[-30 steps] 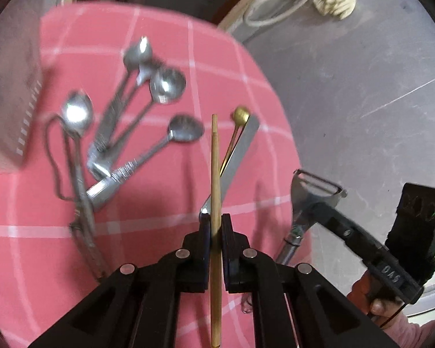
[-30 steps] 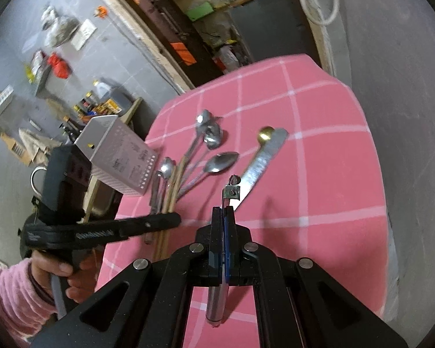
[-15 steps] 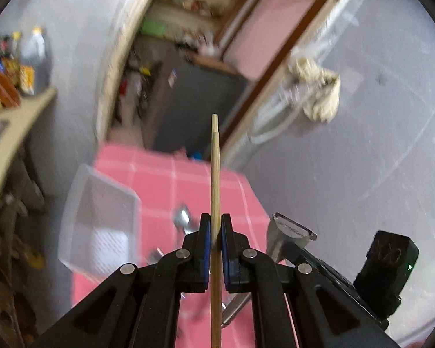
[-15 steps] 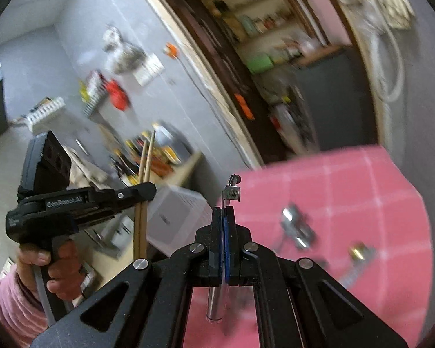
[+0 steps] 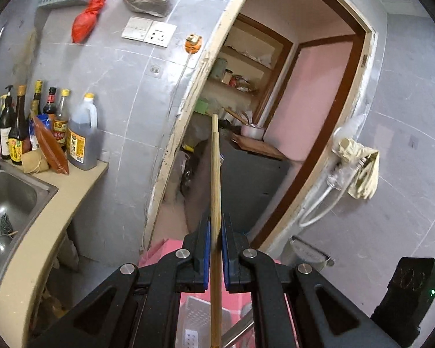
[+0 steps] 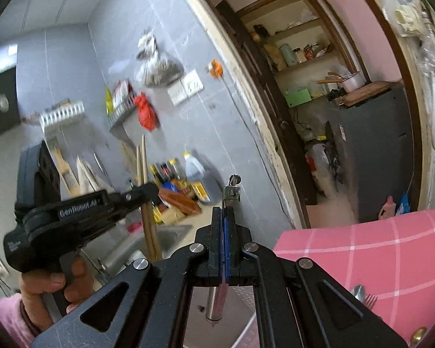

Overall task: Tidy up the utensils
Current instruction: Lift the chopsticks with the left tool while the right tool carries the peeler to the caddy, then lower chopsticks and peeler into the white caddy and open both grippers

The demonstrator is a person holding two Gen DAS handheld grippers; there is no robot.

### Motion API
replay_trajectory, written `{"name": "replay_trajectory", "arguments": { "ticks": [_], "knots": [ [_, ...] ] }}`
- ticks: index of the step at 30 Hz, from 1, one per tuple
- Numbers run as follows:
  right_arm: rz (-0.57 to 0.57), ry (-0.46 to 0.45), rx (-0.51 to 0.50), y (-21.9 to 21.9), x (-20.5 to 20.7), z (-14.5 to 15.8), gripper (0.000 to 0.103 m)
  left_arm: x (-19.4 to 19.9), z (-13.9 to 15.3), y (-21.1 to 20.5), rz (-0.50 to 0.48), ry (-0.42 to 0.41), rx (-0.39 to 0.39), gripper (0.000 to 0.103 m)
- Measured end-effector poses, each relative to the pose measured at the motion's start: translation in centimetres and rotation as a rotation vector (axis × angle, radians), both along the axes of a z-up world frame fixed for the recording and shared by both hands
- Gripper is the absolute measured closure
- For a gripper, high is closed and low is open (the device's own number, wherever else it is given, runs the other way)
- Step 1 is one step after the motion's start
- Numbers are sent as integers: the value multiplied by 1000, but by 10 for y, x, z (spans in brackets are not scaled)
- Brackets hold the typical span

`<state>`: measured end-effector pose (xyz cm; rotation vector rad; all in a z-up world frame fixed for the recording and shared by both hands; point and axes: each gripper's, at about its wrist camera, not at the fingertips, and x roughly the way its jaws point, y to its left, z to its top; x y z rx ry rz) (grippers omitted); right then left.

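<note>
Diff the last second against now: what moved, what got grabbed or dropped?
Both grippers rose and tilted up off the pink tablecloth; the views now face the wall and doorway instead of the spoons. Nothing grabbed or dropped. Unchanged: the left gripper still clamps the chopsticks, and the right gripper still clamps the peeler.

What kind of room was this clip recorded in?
Most likely a home kitchen: a steel sink set in a counter, sauce and oil bottles against the grey tiled wall, and a pantry-like doorway with stocked shelves beyond.
</note>
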<state>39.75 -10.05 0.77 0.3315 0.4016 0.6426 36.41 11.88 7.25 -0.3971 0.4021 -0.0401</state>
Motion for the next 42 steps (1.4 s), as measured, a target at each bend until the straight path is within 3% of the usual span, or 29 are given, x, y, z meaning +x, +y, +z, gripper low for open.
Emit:
{"name": "replay_trajectory", "arguments": {
  "ticks": [5, 10, 19, 23, 25, 27, 30, 31, 36, 39, 42],
  "knots": [
    [32, 30, -102, 17, 2, -23, 102, 1, -32, -3, 19, -20, 44, 96],
    [68, 89, -153, 21, 4, -40, 102, 1, -53, -10, -27, 37, 87, 96],
    [97, 202, -151, 16, 2, -62, 100, -3, -77, 0, -92, 178, -2, 94],
    [97, 221, -154, 17, 0, -64, 96, -9, -77, 1, -98, 204, -8, 82],
    [81, 215, -147, 12, -5, -63, 86, -13, -75, 1, -97, 200, -10, 72],
    [57, 205, -140, 6, -9, -58, 81, -18, -73, 2, -86, 185, -17, 59],
    [9, 184, -140, -4, -17, -49, 74, -27, -68, -2, -60, 161, 0, 48],
    [-17, 169, -141, -10, -23, -45, 68, -29, -66, -4, -56, 155, 9, 46],
    [-156, 86, -157, -44, -50, -23, 36, -52, -57, -26, -11, 87, 91, 11],
    [-216, 64, -170, -64, -63, -14, 20, -70, -53, -43, 21, 38, 132, 1],
    [-276, 33, -192, -85, -80, -7, 5, -87, -52, -60, 44, 0, 171, 0]
  ]
}}
